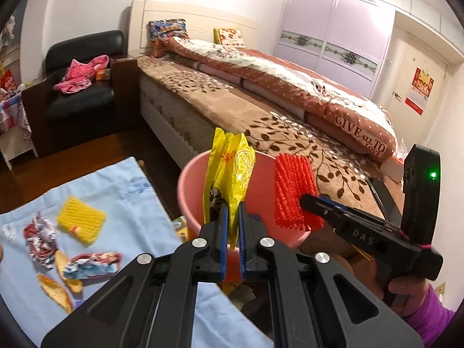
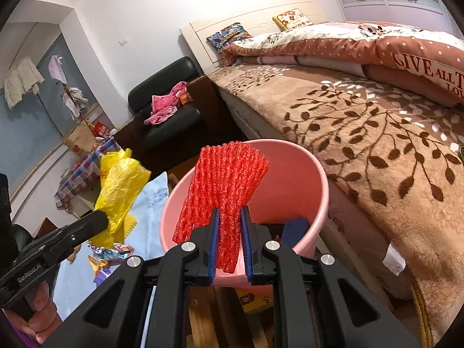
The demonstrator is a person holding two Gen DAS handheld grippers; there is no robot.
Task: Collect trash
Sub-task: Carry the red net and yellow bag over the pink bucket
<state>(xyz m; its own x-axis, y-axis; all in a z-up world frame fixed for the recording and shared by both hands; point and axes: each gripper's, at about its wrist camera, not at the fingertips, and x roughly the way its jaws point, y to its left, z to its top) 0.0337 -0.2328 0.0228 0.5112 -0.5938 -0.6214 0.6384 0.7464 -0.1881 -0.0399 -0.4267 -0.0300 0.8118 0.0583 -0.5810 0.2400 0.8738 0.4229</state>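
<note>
My left gripper (image 1: 232,207) is shut on a yellow snack wrapper (image 1: 229,174) and holds it over the near rim of a pink bucket (image 1: 188,191). My right gripper (image 2: 229,214) is shut on a red foam net (image 2: 223,179) and holds it above the pink bucket (image 2: 307,174). In the left wrist view the right gripper (image 1: 307,200) sits to the right with the red net (image 1: 293,191). In the right wrist view the left gripper (image 2: 101,217) holds the yellow wrapper (image 2: 121,191) at the left.
A light blue cloth (image 1: 121,203) at the left carries a yellow foam net (image 1: 79,223), crumpled wrappers (image 1: 40,235) and orange peel (image 1: 55,290). A bed (image 1: 261,116) with a brown leaf blanket lies right of the bucket. A black armchair (image 1: 84,87) stands behind.
</note>
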